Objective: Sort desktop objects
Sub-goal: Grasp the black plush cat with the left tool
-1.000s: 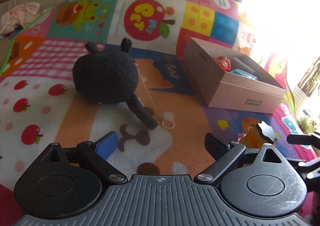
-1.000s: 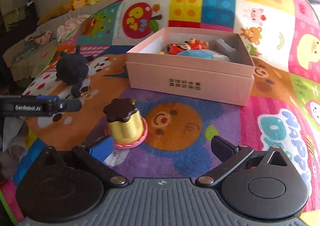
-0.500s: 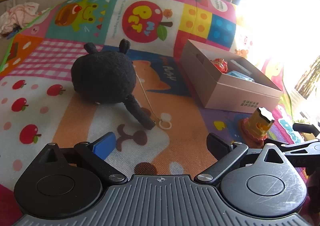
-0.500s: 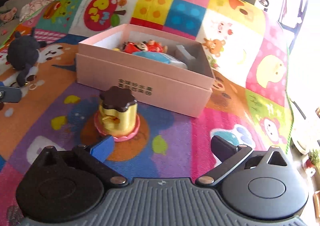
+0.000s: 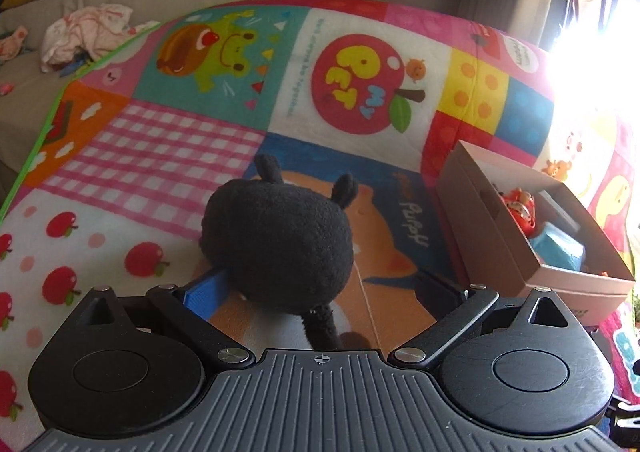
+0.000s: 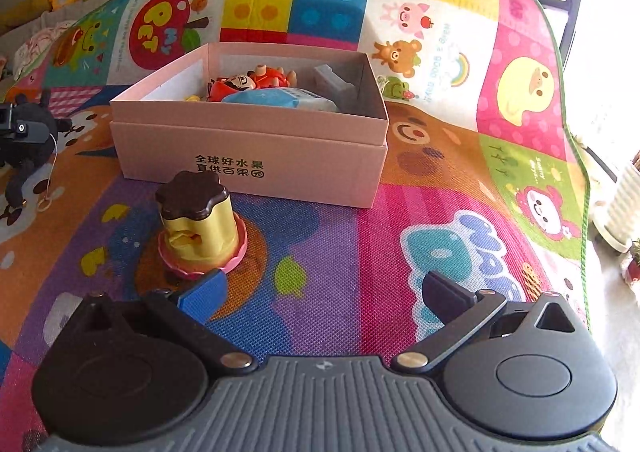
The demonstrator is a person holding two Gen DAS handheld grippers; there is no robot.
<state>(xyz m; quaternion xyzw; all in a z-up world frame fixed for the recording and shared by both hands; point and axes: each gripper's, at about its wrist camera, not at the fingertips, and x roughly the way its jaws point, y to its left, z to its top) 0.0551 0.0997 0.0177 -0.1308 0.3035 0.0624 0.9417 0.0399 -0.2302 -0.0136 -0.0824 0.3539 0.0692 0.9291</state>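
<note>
The left hand-held gripper [image 5: 320,288], jaws spread wide, straddles a black plush toy [image 5: 280,240] lying on a colourful cartoon play mat [image 5: 160,156], the blue pad [image 5: 204,294] just beside its flank. The right hand-held gripper [image 6: 322,292] hangs released near a yellow pudding-shaped toy [image 6: 200,228], which stands just in front of an open pink cardboard box [image 6: 256,148] holding a red figurine [image 6: 248,82] and a blue packet [image 6: 280,98].
</note>
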